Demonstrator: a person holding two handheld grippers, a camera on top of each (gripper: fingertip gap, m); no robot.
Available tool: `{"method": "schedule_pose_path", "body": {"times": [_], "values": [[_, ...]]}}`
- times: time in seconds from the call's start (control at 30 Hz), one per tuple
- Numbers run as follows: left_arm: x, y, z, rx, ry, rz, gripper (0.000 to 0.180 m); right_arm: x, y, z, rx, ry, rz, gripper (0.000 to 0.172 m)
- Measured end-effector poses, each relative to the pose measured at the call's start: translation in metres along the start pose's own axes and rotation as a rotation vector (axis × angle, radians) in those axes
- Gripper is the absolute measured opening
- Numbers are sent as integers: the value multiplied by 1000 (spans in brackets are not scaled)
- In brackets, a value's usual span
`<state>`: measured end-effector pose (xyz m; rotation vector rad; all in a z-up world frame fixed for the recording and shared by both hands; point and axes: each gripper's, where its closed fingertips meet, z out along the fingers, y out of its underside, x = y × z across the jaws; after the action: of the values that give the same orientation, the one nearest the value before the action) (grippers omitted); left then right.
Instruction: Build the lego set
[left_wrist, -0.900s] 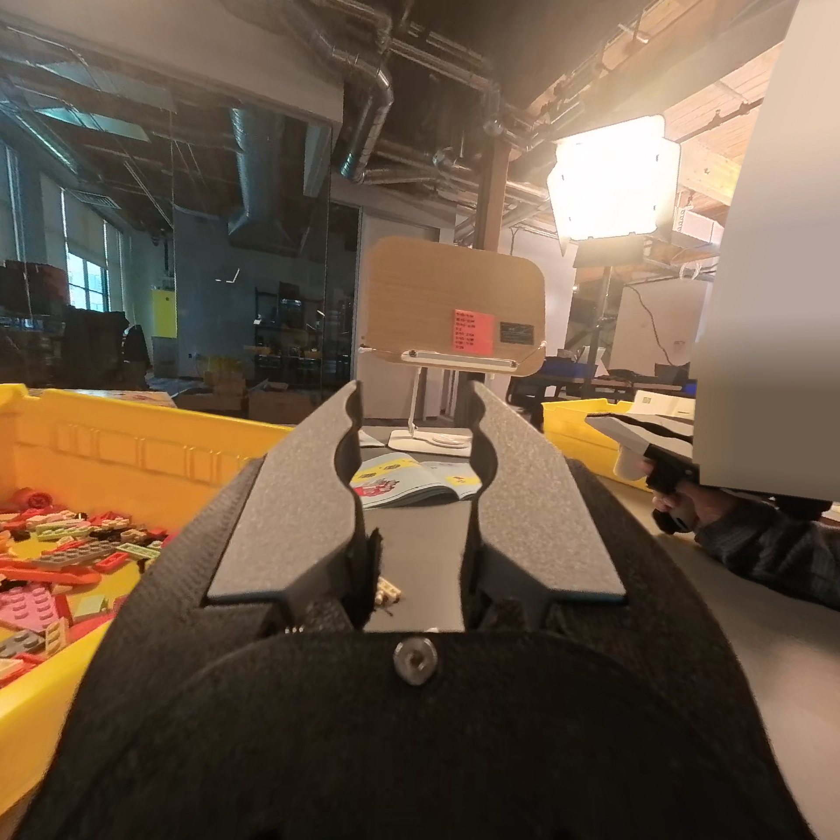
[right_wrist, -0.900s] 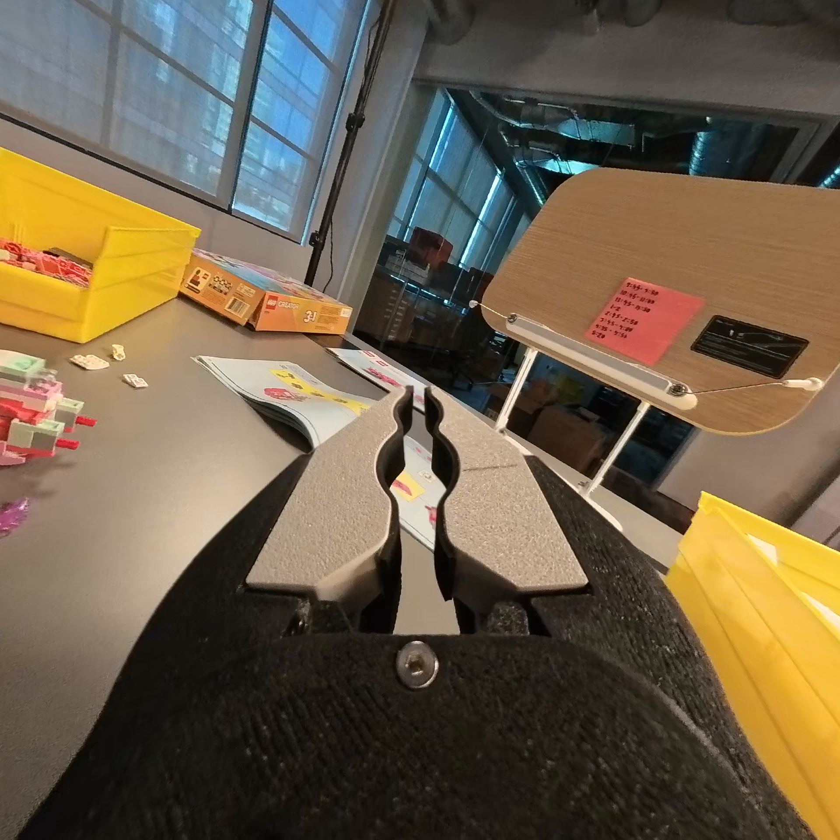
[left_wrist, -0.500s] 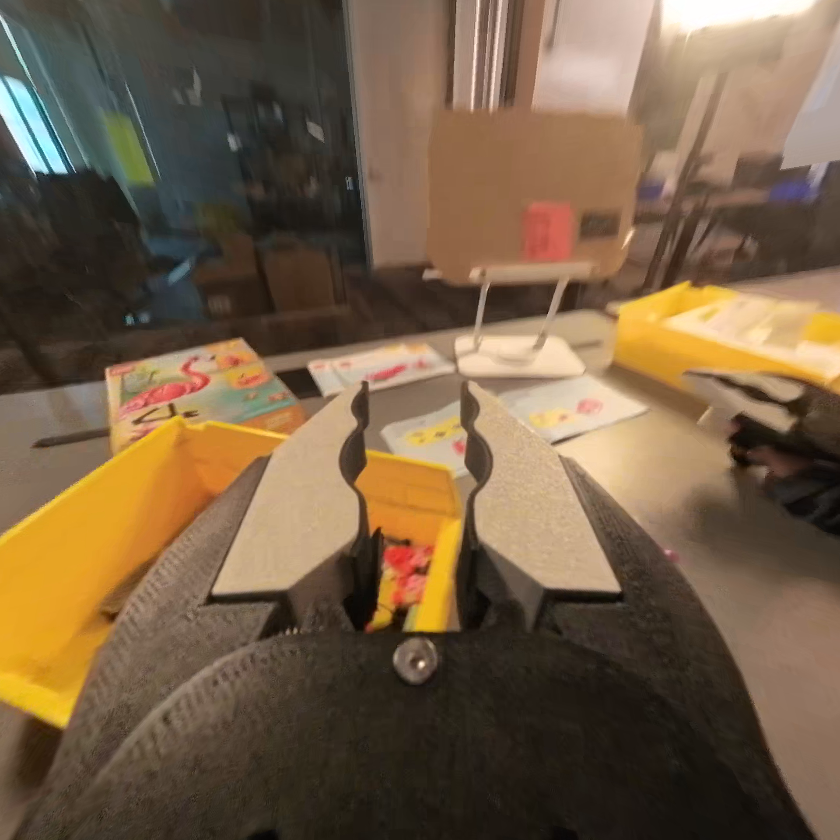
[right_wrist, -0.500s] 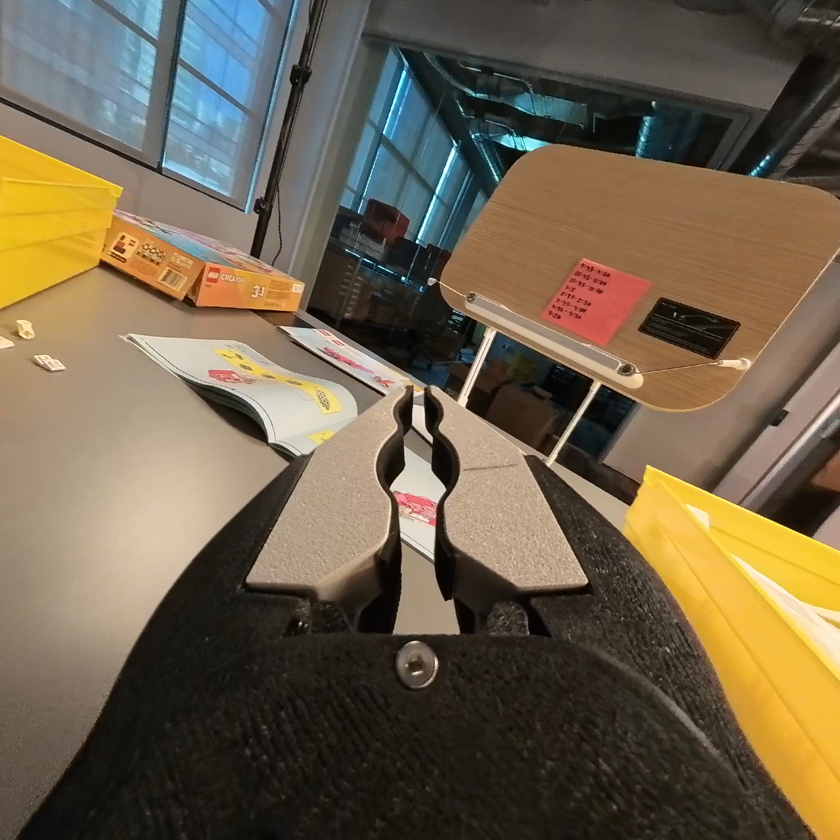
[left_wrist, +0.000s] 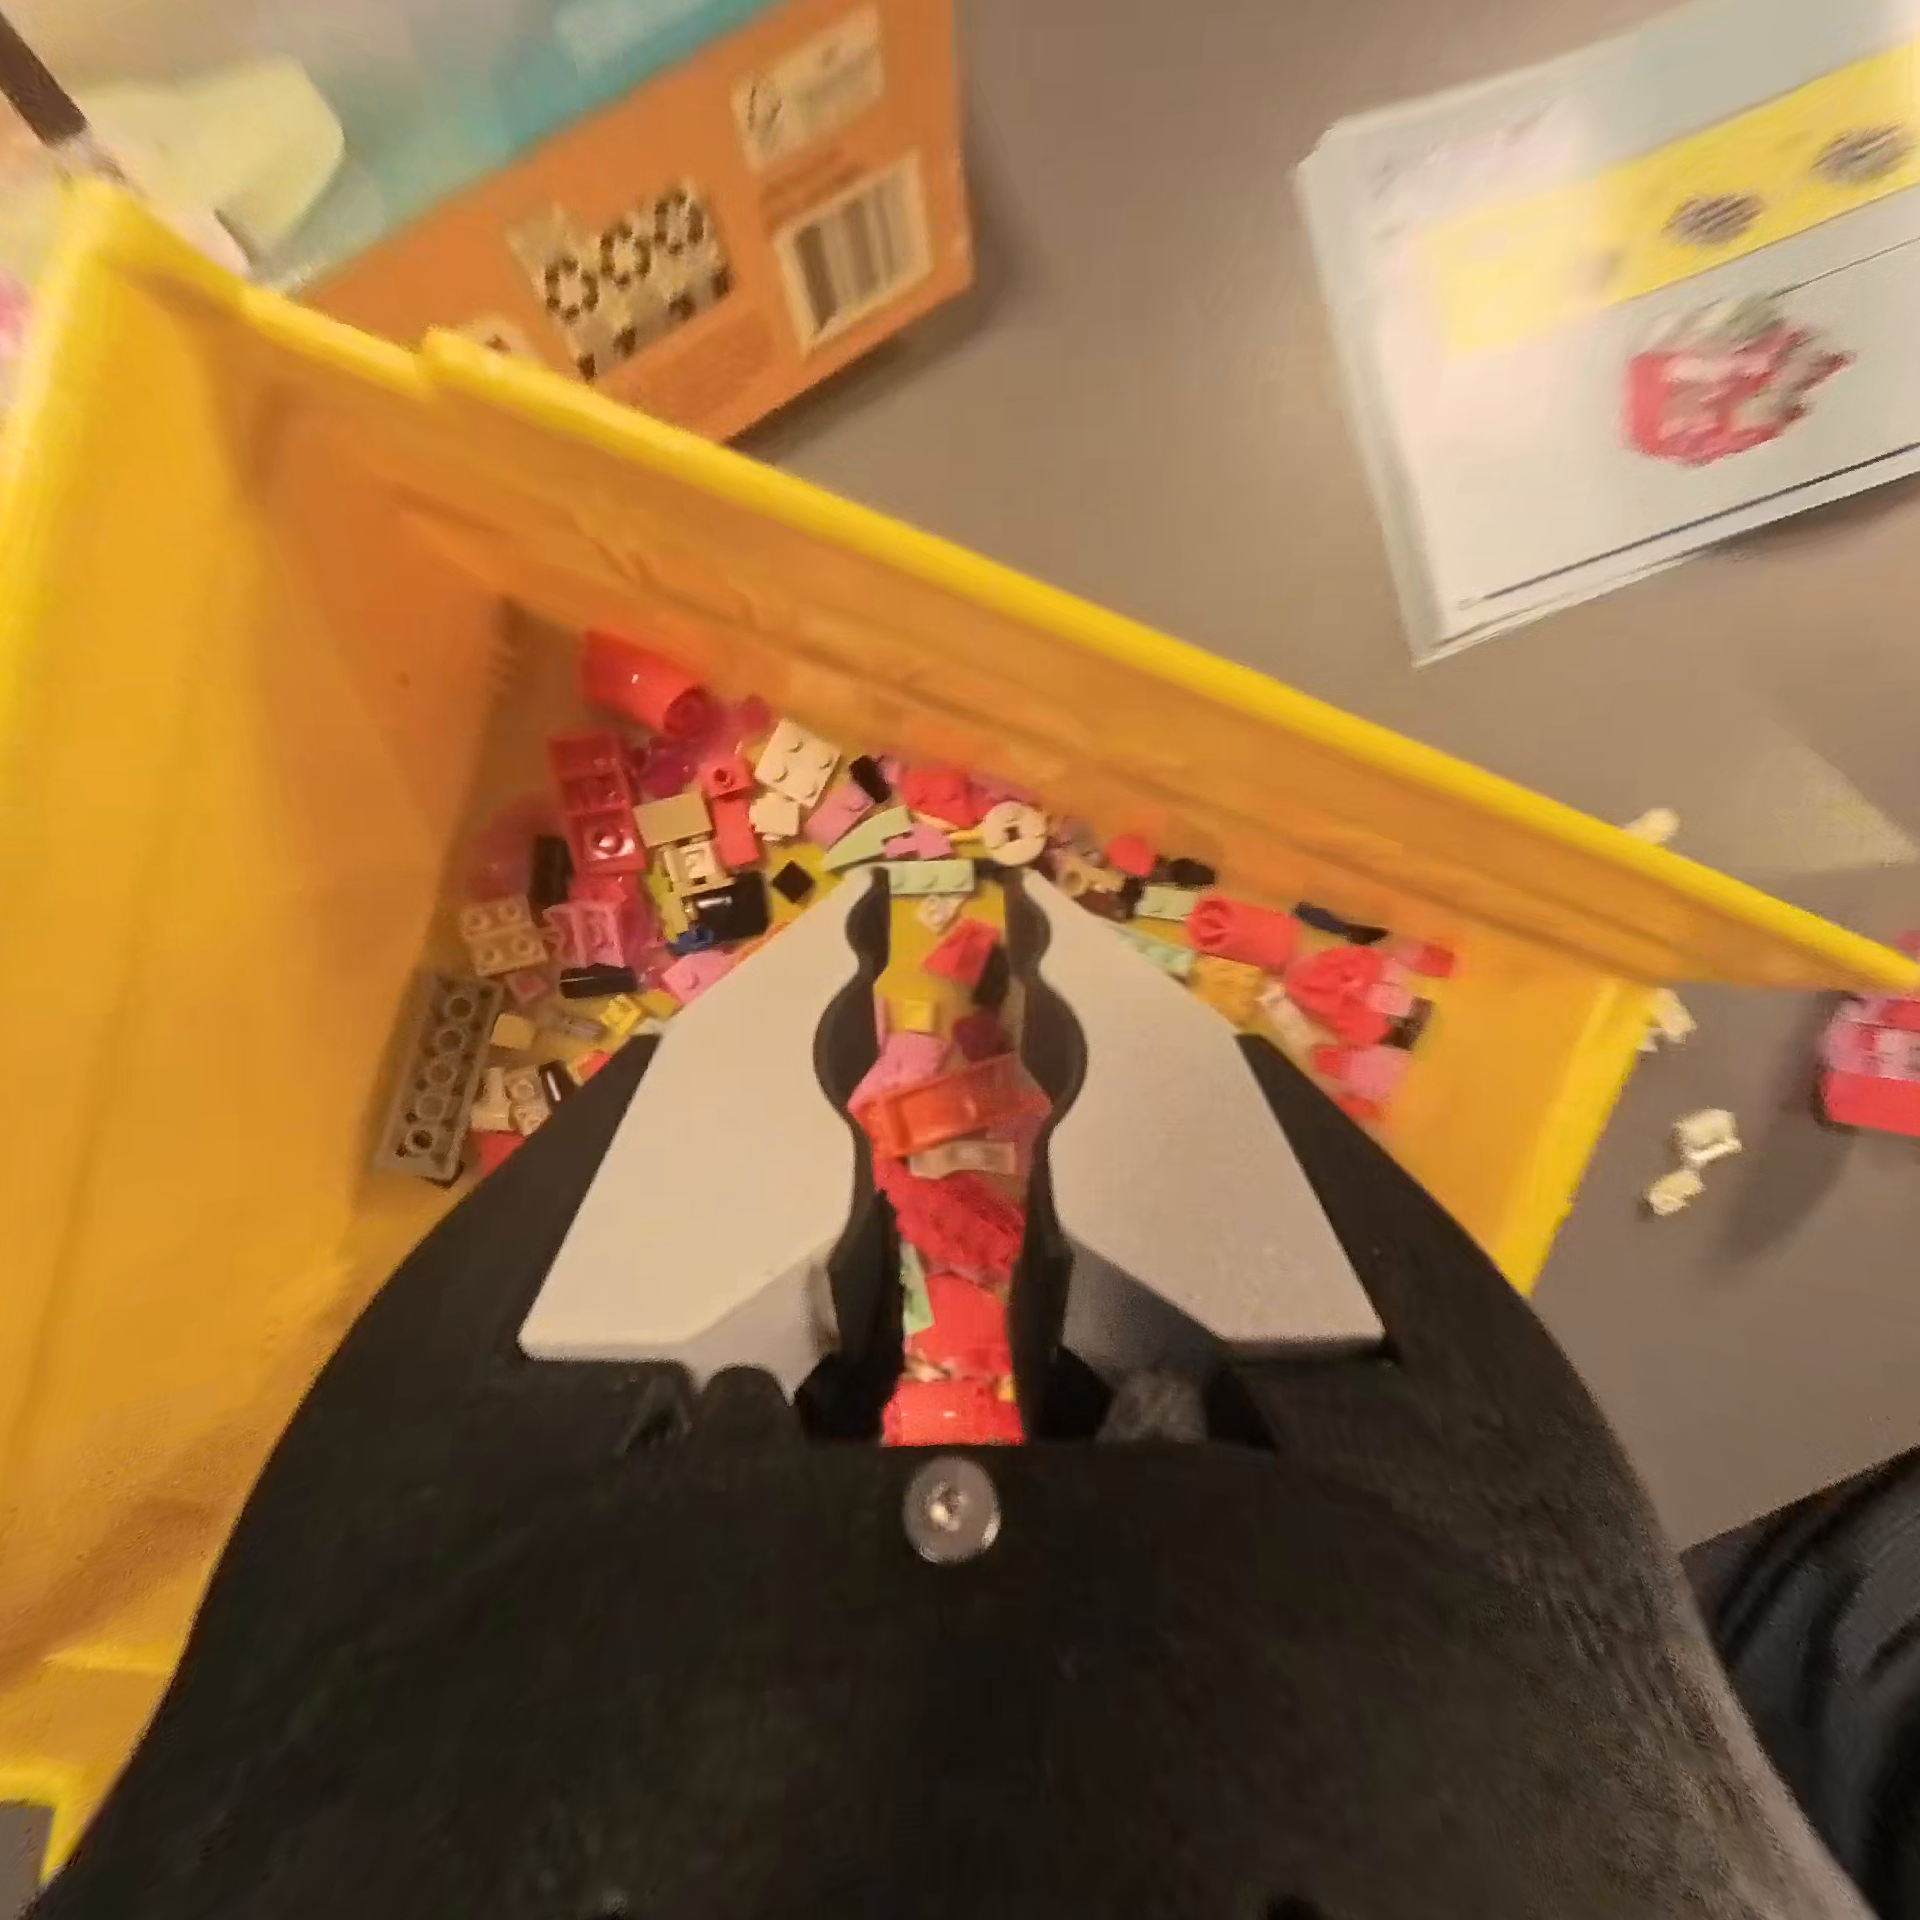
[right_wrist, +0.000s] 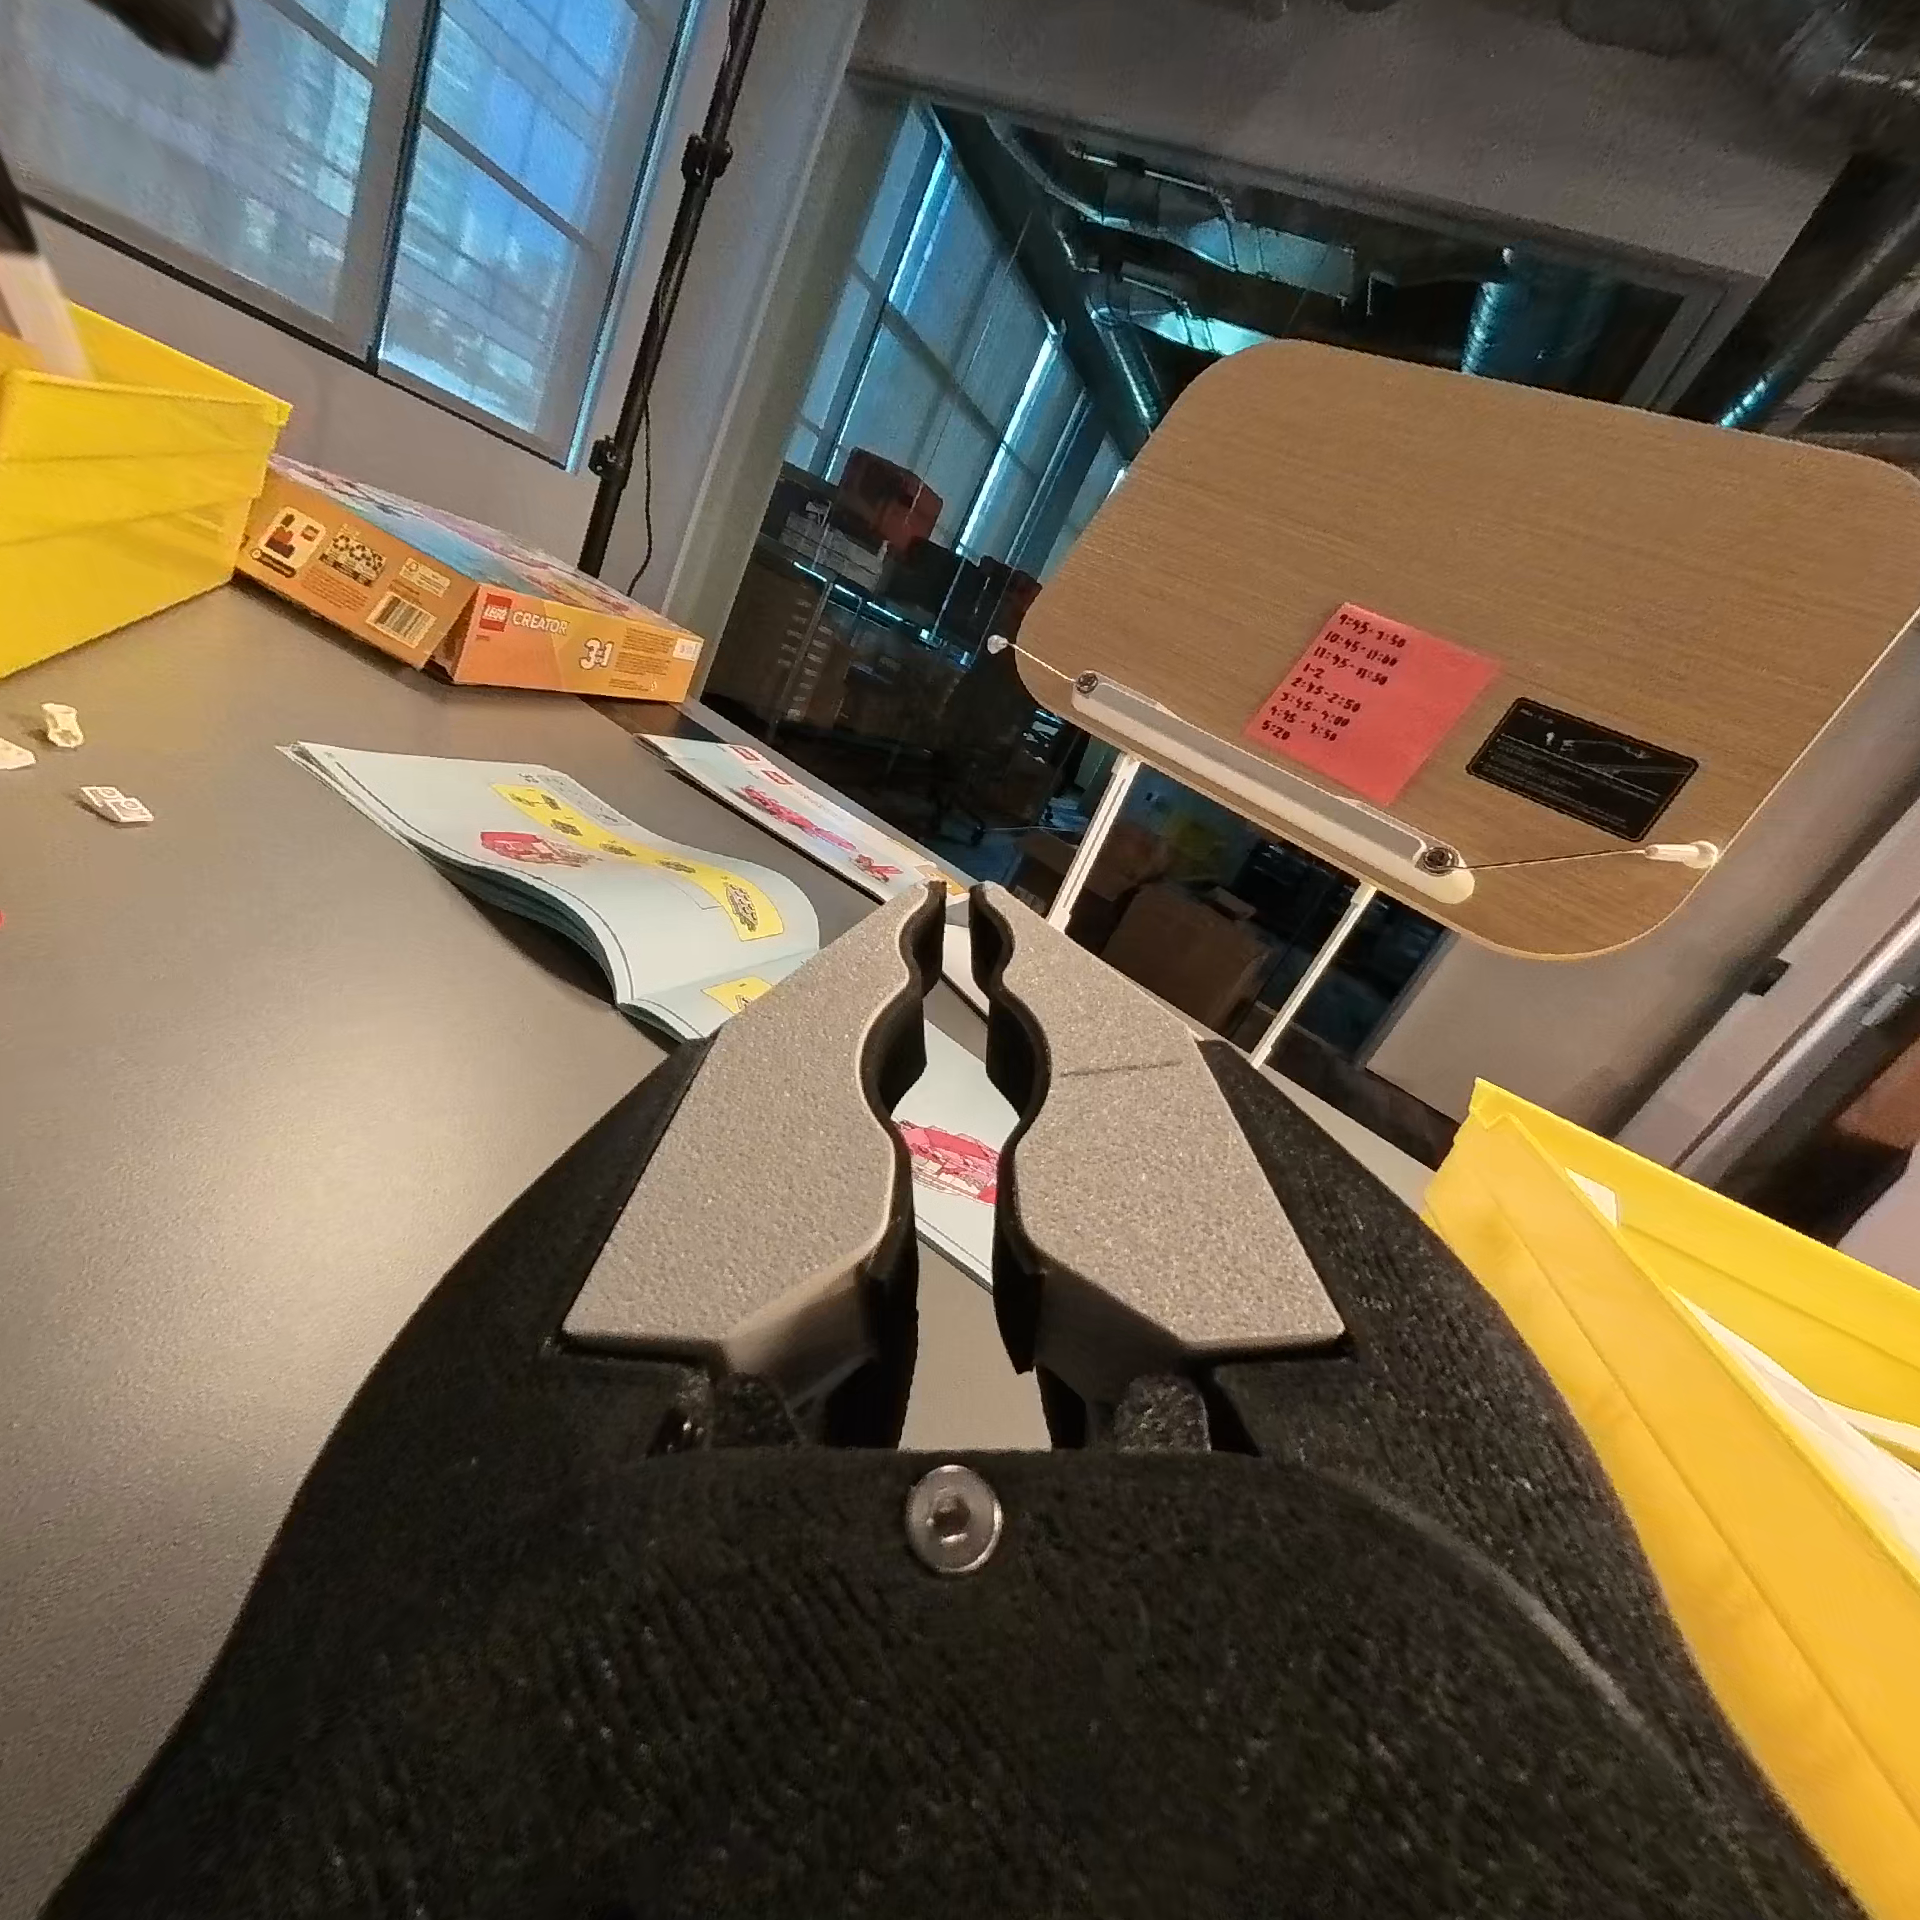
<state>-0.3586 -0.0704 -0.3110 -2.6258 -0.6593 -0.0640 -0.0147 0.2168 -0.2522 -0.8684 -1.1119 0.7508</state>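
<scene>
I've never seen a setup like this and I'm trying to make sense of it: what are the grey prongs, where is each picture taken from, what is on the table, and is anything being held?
The grey prongs are the two fingers of hand-held grippers; a person carries one in each hand, and a camera on each looks along its fingers.

The left gripper points down into a yellow bin of small building bricks. Its fingers stand apart above the bricks, gripping none.

The right gripper points across the grey table, its fingers nearly together with nothing between them.

Also on the table: an orange toy box, an open instruction booklet, a wooden book stand and another yellow bin.
</scene>
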Motion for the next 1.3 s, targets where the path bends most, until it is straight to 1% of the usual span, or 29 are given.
{"method": "schedule_pose_path", "body": {"times": [0.07,0.13,0.27,0.37,0.5,0.57,0.63,0.8,0.93,1.13,1.3], "values": [[-9,6,14,-62,-40,11,13,0,0,0,1,-3,1,3],[-13,5,24,-82,-57,40,9,-1,0,0,1,-7,1,3],[-15,-2,34,-77,-54,60,11,-2,0,0,1,-12,2,2],[-18,-4,41,-82,-49,38,10,-3,0,0,1,-18,2,3],[-17,-9,47,-80,-14,-42,6,-4,0,0,1,-22,0,3],[-21,-6,50,-116,-28,-65,6,-4,0,1,-1,-23,0,3],[-23,-2,52,-154,-38,-74,7,-4,0,1,-1,-24,-1,3],[-31,-10,52,-116,-84,-98,9,-5,0,1,0,-30,-4,2],[-41,-8,54,-122,-135,-113,12,-6,0,1,0,-33,-6,2],[-33,2,53,-175,-78,-172,14,-8,0,1,1,-41,-7,2],[-36,5,51,-179,-84,-202,22,-9,0,1,2,-49,-8,2]]}}
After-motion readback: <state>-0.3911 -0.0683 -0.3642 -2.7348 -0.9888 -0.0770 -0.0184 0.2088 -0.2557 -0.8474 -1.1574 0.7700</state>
